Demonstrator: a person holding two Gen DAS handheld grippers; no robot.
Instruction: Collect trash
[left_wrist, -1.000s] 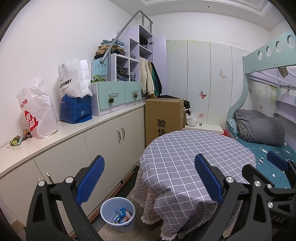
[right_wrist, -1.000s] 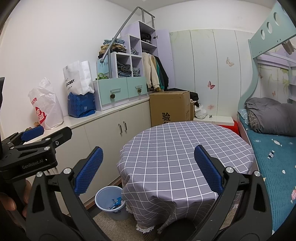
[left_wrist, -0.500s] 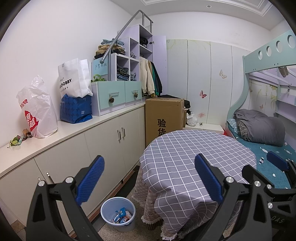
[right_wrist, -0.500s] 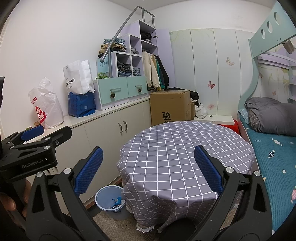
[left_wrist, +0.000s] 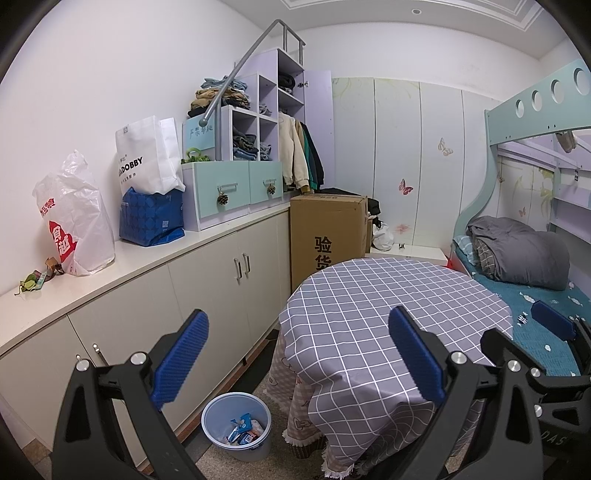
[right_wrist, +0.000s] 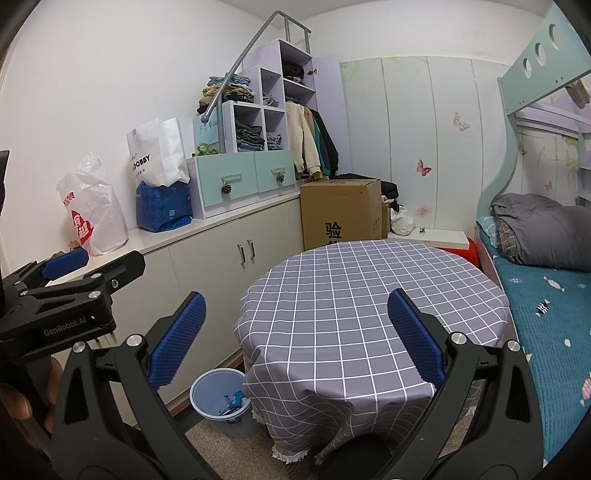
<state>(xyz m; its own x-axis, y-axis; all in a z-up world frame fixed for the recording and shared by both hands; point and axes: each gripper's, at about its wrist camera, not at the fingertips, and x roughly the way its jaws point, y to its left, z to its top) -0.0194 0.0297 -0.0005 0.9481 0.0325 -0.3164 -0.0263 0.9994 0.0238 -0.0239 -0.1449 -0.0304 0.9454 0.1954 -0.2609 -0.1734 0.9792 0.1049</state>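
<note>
bin (left_wrist: 236, 426) beside table (left_wrist: 391, 317) holds wrappers (left_wrist: 242, 432); left tongs (left_wrist: 299, 358) and right tongs (right_wrist: 295, 338) spread wide, nothing held.

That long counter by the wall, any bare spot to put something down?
Yes: the counter is bare from the small scraps toward the camera. Farther back it is crowded: white plastic bag, blue bag, drawer unit.
</note>
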